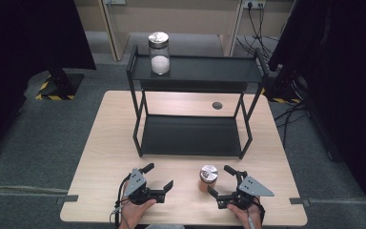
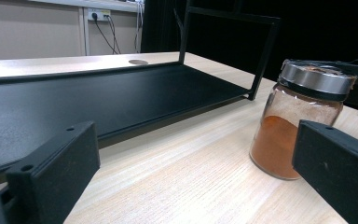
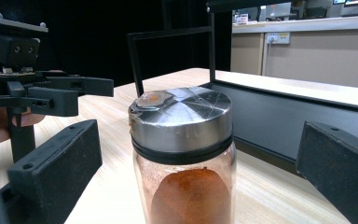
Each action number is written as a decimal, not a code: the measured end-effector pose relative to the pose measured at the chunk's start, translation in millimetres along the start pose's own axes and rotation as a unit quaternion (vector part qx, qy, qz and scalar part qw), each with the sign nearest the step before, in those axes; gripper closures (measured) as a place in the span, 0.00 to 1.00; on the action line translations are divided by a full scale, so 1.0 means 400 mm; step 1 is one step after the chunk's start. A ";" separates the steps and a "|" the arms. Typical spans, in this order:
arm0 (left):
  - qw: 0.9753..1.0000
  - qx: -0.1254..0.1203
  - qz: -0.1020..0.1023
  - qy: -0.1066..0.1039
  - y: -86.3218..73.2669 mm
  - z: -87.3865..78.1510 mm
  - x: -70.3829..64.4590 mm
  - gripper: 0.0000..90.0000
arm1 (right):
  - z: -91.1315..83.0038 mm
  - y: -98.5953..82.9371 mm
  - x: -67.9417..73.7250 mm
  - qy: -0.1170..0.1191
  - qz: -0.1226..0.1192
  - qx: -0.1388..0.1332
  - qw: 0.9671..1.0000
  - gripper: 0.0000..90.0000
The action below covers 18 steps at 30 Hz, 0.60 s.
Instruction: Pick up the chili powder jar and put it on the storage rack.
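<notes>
Grippers: two, black, angular. Left gripper (image 1: 161, 176) jaws wide, empty, on pale wood-grain table (image 1: 100, 157). Jars: two, glass, brushed-metal lids; orange-powder jar (image 1: 208, 178) stands between the wide jaws of right gripper (image 1: 221, 181), untouched; white-powder jar (image 1: 159, 52) on two-tier black metal shelf (image 1: 205, 71).

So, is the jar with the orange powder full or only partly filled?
Partly filled. In the jar the orange powder reaches about halfway up the glass; above it the glass is only dusty, up to the metal lid.
</notes>
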<state>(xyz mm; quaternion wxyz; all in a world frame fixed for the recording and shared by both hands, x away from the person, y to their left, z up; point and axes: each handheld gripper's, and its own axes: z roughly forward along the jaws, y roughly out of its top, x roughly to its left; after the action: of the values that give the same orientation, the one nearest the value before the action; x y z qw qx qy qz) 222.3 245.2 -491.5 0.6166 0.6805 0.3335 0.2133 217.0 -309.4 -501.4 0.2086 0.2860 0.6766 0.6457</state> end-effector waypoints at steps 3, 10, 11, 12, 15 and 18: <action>1.000 0.000 0.001 0.000 0.000 0.000 0.000 0.00 | 0.003 0.003 0.000 0.001 0.000 0.000 1.000 0.00; 1.000 0.000 0.003 -0.002 0.000 0.000 -0.001 0.00 | 0.015 0.010 0.002 0.005 -0.005 0.009 1.000 0.02; 1.000 0.000 0.003 -0.002 0.000 0.000 -0.001 0.00 | 0.017 0.012 0.003 0.006 -0.006 0.012 1.000 0.02; 1.000 0.000 0.003 -0.002 0.000 0.000 -0.001 0.00 | 0.019 0.013 0.003 0.007 -0.008 0.013 1.000 0.02; 1.000 0.000 0.002 -0.002 -0.001 0.000 -0.001 0.00 | 0.024 0.016 0.003 0.010 -0.009 0.019 1.000 0.03; 1.000 0.001 0.002 -0.002 -0.001 0.001 -0.002 0.00 | 0.028 0.024 0.004 0.010 -0.009 0.027 1.000 0.06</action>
<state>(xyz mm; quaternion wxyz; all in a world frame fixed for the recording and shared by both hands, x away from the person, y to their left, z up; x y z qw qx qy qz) 222.1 244.3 -491.8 0.6163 0.6822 0.3307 0.2130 224.1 -299.7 -492.8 0.1995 0.2790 0.6986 0.6279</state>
